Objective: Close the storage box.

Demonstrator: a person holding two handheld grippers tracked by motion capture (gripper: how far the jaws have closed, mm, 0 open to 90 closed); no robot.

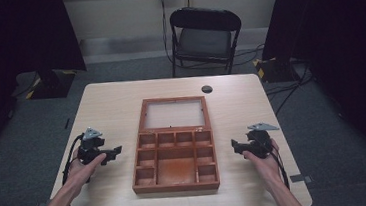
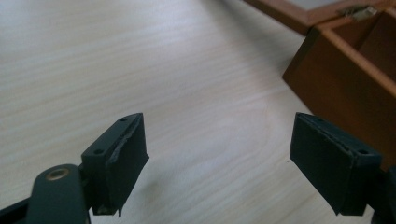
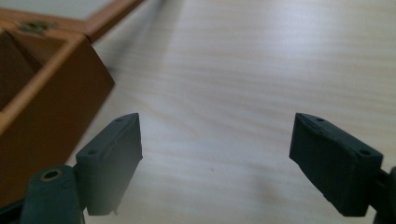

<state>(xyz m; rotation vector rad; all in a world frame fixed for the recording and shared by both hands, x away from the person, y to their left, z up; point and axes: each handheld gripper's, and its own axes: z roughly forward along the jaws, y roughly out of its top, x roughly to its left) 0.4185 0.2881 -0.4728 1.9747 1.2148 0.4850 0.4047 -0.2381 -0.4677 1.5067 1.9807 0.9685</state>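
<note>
Open wooden box (image 1: 174, 156) on the surface (image 1: 106, 104), between left hand-held gripper (image 1: 115, 153) and right hand-held gripper (image 1: 236, 145), near each, touching neither. Lid (image 1: 174, 114) laid flat beyond the compartments. Both sets of jaws apart, empty, pointing toward the box. Black chair (image 1: 204, 38) far beyond.

Both hand-held grippers (image 1: 116, 152) (image 1: 235, 145) gaping, empty

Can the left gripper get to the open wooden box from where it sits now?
Probably yes: the left gripper is open beside the wooden box, jaws pointing at its side wall, with bare table between them.
</note>
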